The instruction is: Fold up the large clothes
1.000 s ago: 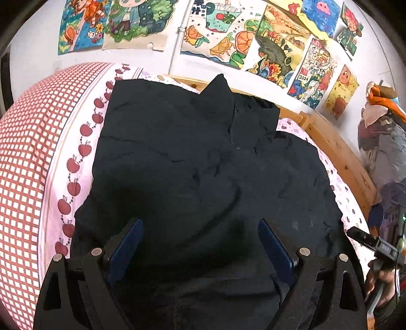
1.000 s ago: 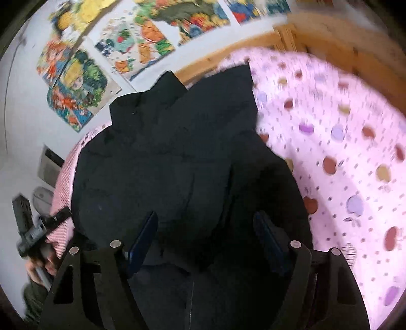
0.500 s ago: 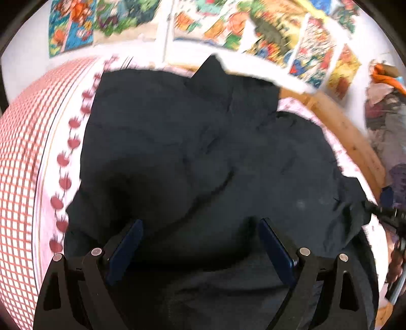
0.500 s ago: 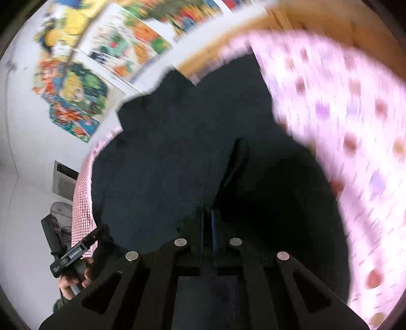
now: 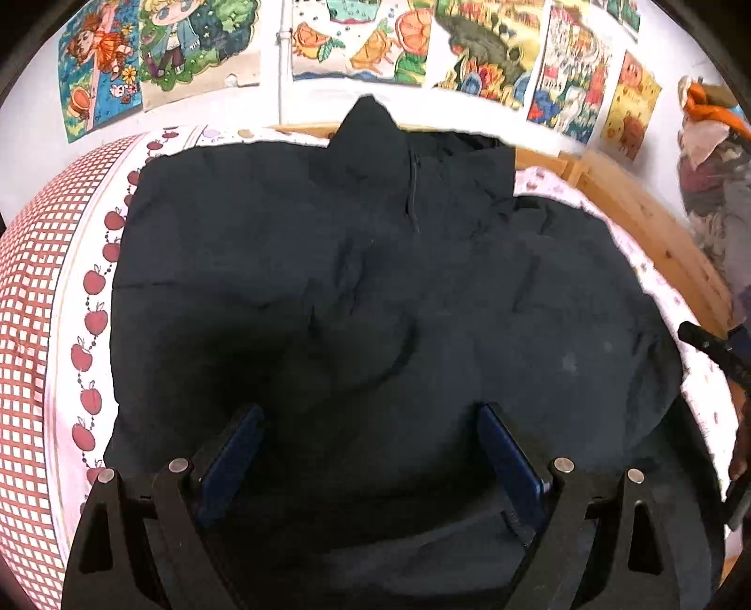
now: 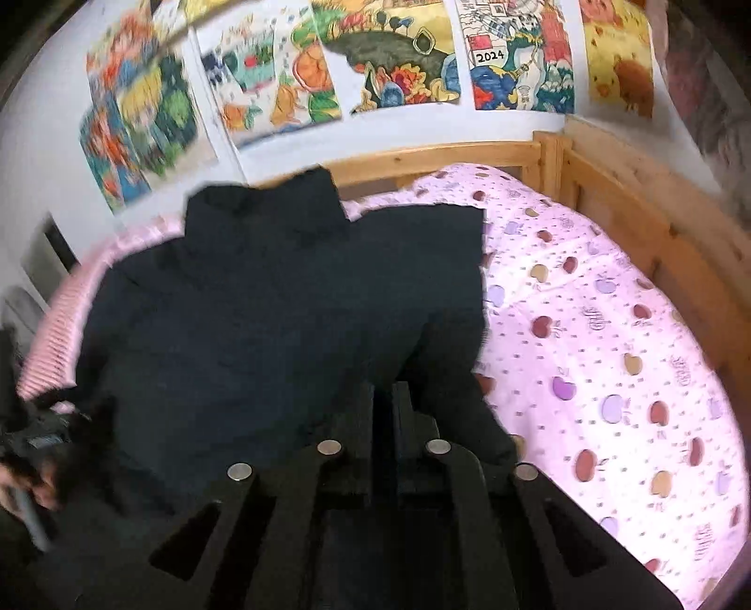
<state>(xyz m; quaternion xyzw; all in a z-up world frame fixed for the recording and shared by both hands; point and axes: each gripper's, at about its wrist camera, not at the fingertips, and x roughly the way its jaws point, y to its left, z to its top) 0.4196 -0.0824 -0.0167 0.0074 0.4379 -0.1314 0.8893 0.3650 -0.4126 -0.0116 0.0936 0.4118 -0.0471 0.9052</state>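
A large black jacket lies spread on the bed, collar toward the wall; it also shows in the right wrist view. My left gripper is open, its blue pads low over the jacket's near hem with nothing between them. My right gripper is shut on a fold of the jacket at its right edge, lifting that fabric. The right gripper's tip shows at the right of the left wrist view.
The bed has a pink apple-print sheet and a red checked cover on the left. A wooden bed frame runs along the back and right. Colourful posters hang on the white wall. Piled clothes sit at the far right.
My right gripper went from open to shut on the jacket's right edge and pulled it up. The left gripper stayed open, shifting slightly over the hem.
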